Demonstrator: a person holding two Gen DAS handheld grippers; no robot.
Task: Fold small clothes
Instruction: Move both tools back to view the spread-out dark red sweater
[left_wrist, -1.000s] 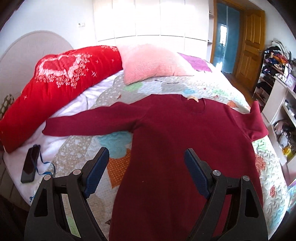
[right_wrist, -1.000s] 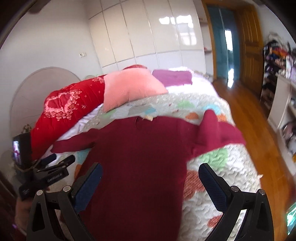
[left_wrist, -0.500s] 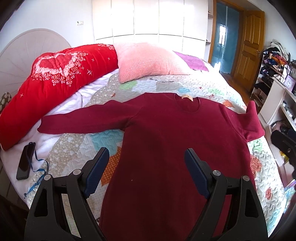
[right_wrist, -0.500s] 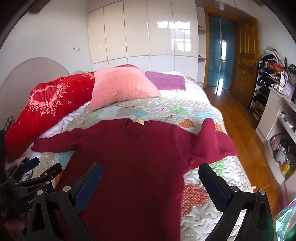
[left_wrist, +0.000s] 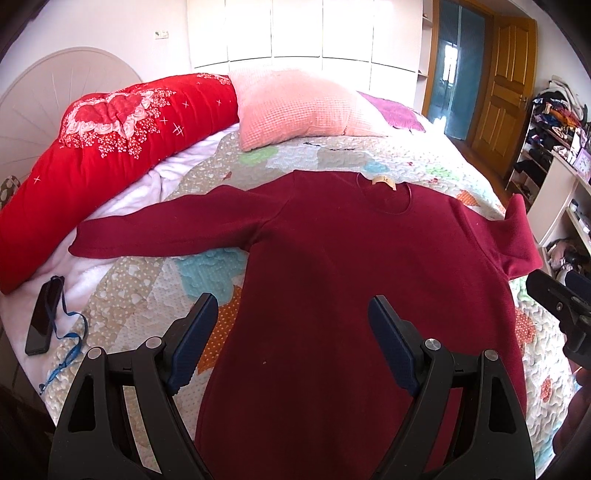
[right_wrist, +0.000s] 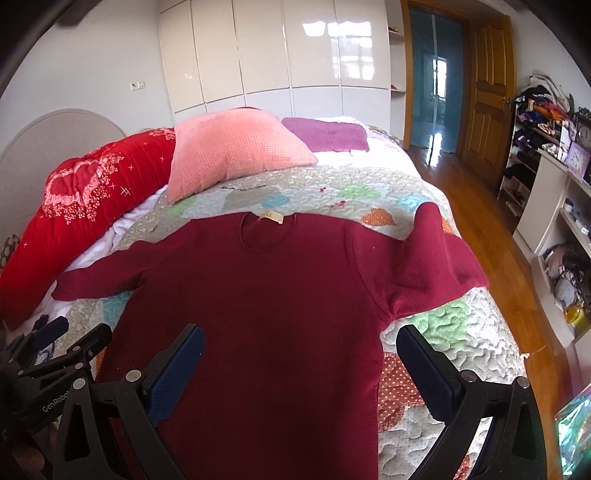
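Left and right wrist views. The dark red sweater lies flat, front up, on the quilted bed, collar toward the pink pillow. Its one sleeve stretches straight toward the red bolster; the other sleeve is folded back on itself at the bed's edge. Your left gripper hovers above the sweater's lower body, jaws spread and empty. Your right gripper hovers over the sweater's side edge, jaws likewise spread. A dark phone rests near the bolster.
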